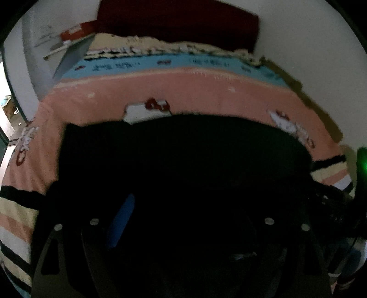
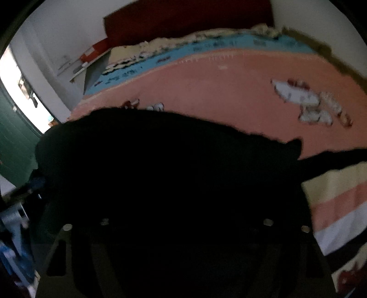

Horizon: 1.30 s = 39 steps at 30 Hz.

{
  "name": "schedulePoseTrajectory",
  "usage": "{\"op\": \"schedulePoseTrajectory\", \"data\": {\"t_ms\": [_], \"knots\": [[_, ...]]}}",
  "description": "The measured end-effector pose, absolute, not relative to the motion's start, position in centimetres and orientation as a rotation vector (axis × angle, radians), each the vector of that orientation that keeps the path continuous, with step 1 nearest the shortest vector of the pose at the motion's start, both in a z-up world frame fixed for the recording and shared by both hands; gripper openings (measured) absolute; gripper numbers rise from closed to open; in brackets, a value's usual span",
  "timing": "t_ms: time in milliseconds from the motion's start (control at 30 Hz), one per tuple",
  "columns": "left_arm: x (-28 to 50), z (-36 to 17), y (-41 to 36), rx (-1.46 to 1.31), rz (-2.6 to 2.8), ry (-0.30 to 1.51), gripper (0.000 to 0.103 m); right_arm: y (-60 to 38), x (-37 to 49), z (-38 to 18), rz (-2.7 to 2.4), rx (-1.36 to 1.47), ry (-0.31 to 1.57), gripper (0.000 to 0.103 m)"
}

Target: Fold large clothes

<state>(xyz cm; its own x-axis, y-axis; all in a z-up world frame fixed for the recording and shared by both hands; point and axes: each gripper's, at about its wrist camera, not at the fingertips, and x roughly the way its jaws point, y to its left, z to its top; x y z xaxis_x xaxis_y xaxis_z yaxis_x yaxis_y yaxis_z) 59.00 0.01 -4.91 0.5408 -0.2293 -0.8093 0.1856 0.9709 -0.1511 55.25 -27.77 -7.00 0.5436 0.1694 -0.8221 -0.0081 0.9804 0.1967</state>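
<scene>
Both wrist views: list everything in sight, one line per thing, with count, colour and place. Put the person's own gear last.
Black garment: one, black, spread on the near part of the bed, filling the lower half of both views.
Bedspread: one, pink with a blue band and white-and-red cartoon prints, striped at its edges, covering the bed.
Headboard: one, dark red, against the far wall.
Red box: one, red and white, on a ledge left of the headboard.
Door: one, green, far left in the right wrist view.
Left gripper: one, dark, over the garment; too dark to tell whether the jaws are open.
Right gripper: one, dark, same.
</scene>
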Motion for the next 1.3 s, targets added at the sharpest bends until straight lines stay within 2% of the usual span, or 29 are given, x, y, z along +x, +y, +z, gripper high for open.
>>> {"op": "schedulePoseTrajectory", "data": {"t_ms": [133,267,467,600,867,1067,1200,1300], "knots": [[59.8,-5.2,1.4,-0.035,-0.218,1.007,0.084,-24.9,54.2,-4.7,0.181,0.15,0.931,0.073],[60.5,-7.2,1.9,-0.039,-0.22,1.024,0.085,-22.4,55.0,-5.2,0.207,0.098,0.914,0.073],[61.0,-8.5,1.8,-0.067,-0.221,1.006,0.087,-23.5,56.8,-7.8,0.196,0.175,0.928,0.081],[60.2,-8.1,2.5,-0.108,-0.249,0.984,0.087,-23.8,57.0,-7.9,0.198,0.181,0.931,0.082],[58.0,-8.4,9.0,-0.352,-0.308,0.979,0.087,-28.9,54.6,-9.1,0.183,0.287,0.924,0.082],[56.3,-7.7,8.7,-0.194,-0.163,1.006,0.087,-32.7,52.6,-10.0,0.035,0.251,0.938,0.082],[53.3,-5.7,8.0,-0.123,-0.123,0.871,0.087,-32.7,50.7,-8.2,-0.027,0.149,0.91,0.081],[51.9,-6.3,7.1,-0.108,-0.124,0.831,0.087,-31.1,48.8,-7.0,0.061,0.141,0.837,0.081]]}}
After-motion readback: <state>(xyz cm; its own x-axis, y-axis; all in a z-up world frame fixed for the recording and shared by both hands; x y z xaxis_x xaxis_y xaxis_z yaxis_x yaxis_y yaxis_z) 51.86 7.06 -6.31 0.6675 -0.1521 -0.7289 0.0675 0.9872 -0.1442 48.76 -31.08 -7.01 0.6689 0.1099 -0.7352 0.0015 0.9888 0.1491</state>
